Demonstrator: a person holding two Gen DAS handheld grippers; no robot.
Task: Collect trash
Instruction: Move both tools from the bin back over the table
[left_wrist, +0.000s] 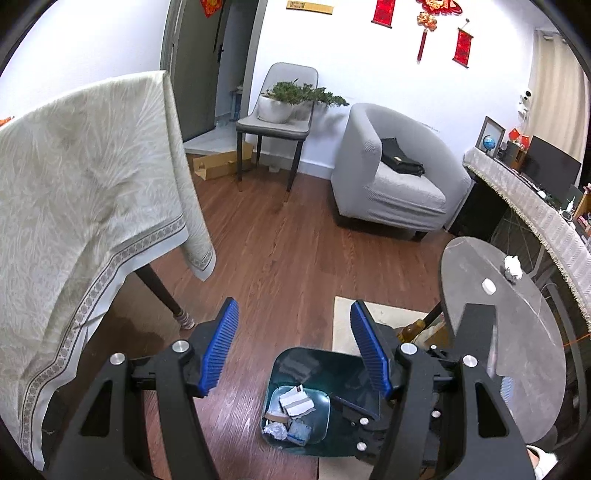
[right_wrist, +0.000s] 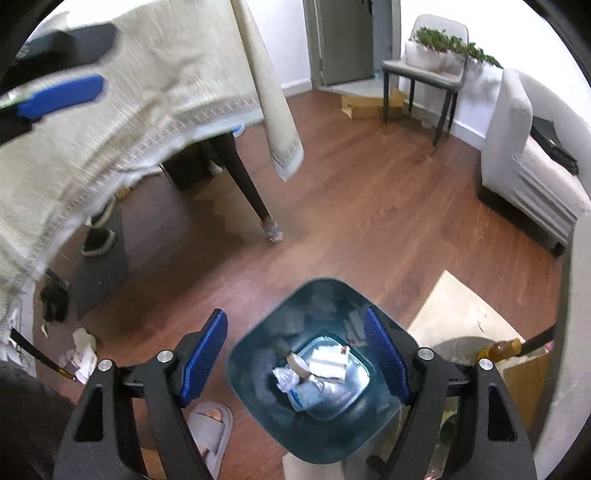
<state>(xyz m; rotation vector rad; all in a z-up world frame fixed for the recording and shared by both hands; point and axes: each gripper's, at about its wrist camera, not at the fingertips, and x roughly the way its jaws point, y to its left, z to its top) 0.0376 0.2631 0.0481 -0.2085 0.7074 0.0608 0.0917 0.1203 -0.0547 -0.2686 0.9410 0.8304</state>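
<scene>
A dark teal bin stands on the wood floor with crumpled paper and white wrappers at its bottom. My left gripper hangs open above and to the left of it, with nothing between the blue pads. In the right wrist view my right gripper is open straight over the bin; its pads are apart and empty, and the trash pile lies far below. A crumpled white paper and a small white piece sit on the round grey table. More crumpled white tissue lies on the floor at the left.
A cloth-draped table with a dark leg stands to the left. A grey armchair and a chair with a plant are at the back. A person's slippered foot is beside the bin. An amber bottle is at the right.
</scene>
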